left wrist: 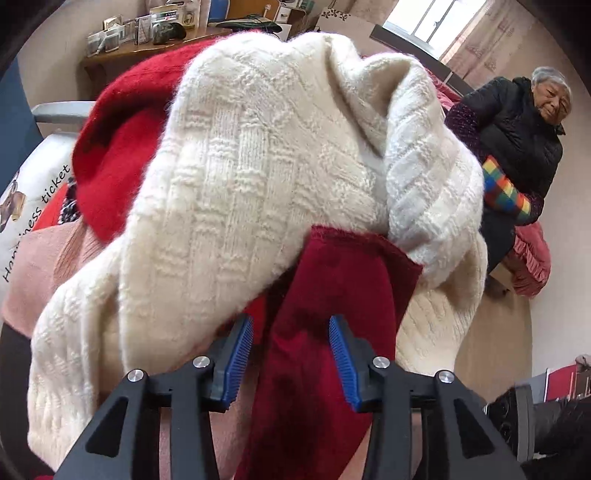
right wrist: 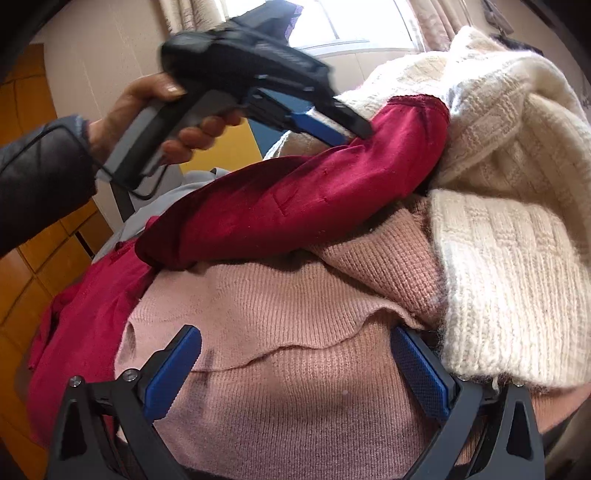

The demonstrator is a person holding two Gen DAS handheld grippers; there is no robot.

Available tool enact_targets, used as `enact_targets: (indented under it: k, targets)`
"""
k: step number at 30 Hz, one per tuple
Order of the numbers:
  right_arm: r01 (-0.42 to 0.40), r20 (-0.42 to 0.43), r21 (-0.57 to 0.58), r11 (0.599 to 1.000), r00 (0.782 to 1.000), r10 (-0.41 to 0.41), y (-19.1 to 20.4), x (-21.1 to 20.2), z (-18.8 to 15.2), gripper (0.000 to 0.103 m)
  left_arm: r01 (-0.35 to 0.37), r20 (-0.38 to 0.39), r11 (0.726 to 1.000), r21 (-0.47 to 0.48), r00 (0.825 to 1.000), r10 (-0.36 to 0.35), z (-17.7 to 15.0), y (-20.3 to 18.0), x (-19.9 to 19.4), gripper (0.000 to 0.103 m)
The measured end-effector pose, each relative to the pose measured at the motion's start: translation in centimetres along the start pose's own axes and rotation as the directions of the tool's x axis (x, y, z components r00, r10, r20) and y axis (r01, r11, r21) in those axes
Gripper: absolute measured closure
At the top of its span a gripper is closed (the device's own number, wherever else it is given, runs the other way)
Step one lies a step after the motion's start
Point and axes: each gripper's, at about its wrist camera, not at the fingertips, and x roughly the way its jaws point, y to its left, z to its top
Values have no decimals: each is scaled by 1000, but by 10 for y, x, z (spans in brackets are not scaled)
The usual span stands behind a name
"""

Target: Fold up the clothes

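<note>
Soft pile, nothing gripped yet
Left claw [left wrist: 291, 354] parted astride limp dark red sleeve [left wrist: 325, 332]; right claw [right wrist: 295, 373] wide over pink sweater [right wrist: 280, 317]; pinch an edge.

Background's pretty busy. A person in a black puffer jacket [left wrist: 517, 122] sits on a bed with a red cover [left wrist: 532, 266] at about 3 o'clock. A wooden desk [left wrist: 155, 51] piled with clutter sits at 11, a window [left wrist: 439, 18] at 1, and orange wooden cabinets [right wrist: 22, 273] at 9.
</note>
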Motion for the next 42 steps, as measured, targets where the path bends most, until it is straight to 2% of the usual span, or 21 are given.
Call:
enact_targets:
  k: [1, 3, 4, 5, 6, 7, 9, 11, 13, 15, 17, 21, 23, 25, 27, 29, 31, 34, 39, 41, 42]
  targets:
    - [6, -1, -11, 1000, 1000, -6, 1, 1, 0, 0, 22, -1, 1000, 3, 1000, -22, 0, -3, 3, 61]
    - [16, -2, -30, 999, 1000, -16, 2, 4, 1, 0, 5, -1, 1000, 19, 1000, -5, -2, -12, 8, 65]
    - [19, -2, -33, 999, 1000, -19, 2, 4, 1, 0, -12, 10, 999, 53, 1000, 12, -6, -21, 7, 70]
    - [20, -2, -33, 999, 1000, -20, 2, 4, 2, 0, -26, 23, 995, 93, 999, 24, -11, -31, 5, 85]
    - [20, 0, -31, 999, 1000, -20, 1, 4, 2, 0, -59, 32, 990, 129, 998, 55, -16, -41, 2, 93]
    - [20, 2, -29, 999, 1000, -20, 1, 4, 2, 0, -90, 48, 985, 144, 995, 84, -23, -49, -4, 93]
    - [25, 5, -30, 999, 1000, -25, 1, 5, 2, 0, -129, 121, 986, 107, 986, 116, -32, -52, -27, 94]
    - [31, 0, -34, 999, 1000, -31, 0, 4, 2, 0, -125, 205, 992, 29, 972, 117, -41, -47, -59, 94]
    - [43, -23, -38, 998, 999, -44, 24, 32, 8, 0, -121, 309, 990, -75, 941, 138, -53, -36, -105, 94]
    - [60, -48, -36, 998, 997, -62, 26, 36, 12, 0, -124, 403, 976, -181, 896, 188, -70, -20, -158, 94]
    - [81, -71, -45, 996, 994, -84, 30, 40, 15, 0, -122, 488, 952, -279, 836, 250, -63, 14, -215, 94]
    - [141, -126, -113, 984, 980, -155, 42, 51, 18, 0, -101, 610, 879, -467, 682, 403, -107, 48, -317, 94]
    - [159, -152, -131, 978, 972, -178, 46, 54, 21, 0, -93, 630, 842, -531, 622, 465, -146, 55, -347, 94]
    - [145, -174, -107, 984, 971, -162, 45, 51, 25, 0, -68, 634, 804, -591, 577, 515, -193, 62, -363, 94]
    - [102, -173, -57, 993, 979, -110, 46, 46, 30, 0, -22, 616, 748, -663, 551, 562, -247, 70, -365, 94]
    - [61, -156, -21, 998, 986, -63, 51, 39, 36, 0, 53, 602, 687, -724, 534, 593, -304, 83, -364, 94]
    - [1, -133, -24, 1000, 991, -4, 67, 36, 43, 0, 129, 568, 599, -790, 519, 638, -364, 91, -348, 94]
    - [-95, -158, -6, 995, 983, 92, 88, 46, 47, 0, 215, 509, 472, -855, 516, 688, -439, 108, -325, 94]
    - [-174, -232, -16, 985, 958, 166, 135, 62, 31, 0, 273, 414, 312, -910, 544, 730, -534, 113, -279, 94]
    - [-205, -254, -19, 979, 948, 194, 150, 67, 24, 0, 275, 370, 254, -927, 570, 734, -561, 114, -266, 94]
    - [-228, -268, -23, 973, 940, 214, 161, 74, 24, 0, 267, 350, 233, -935, 592, 726, -571, 116, -258, 94]
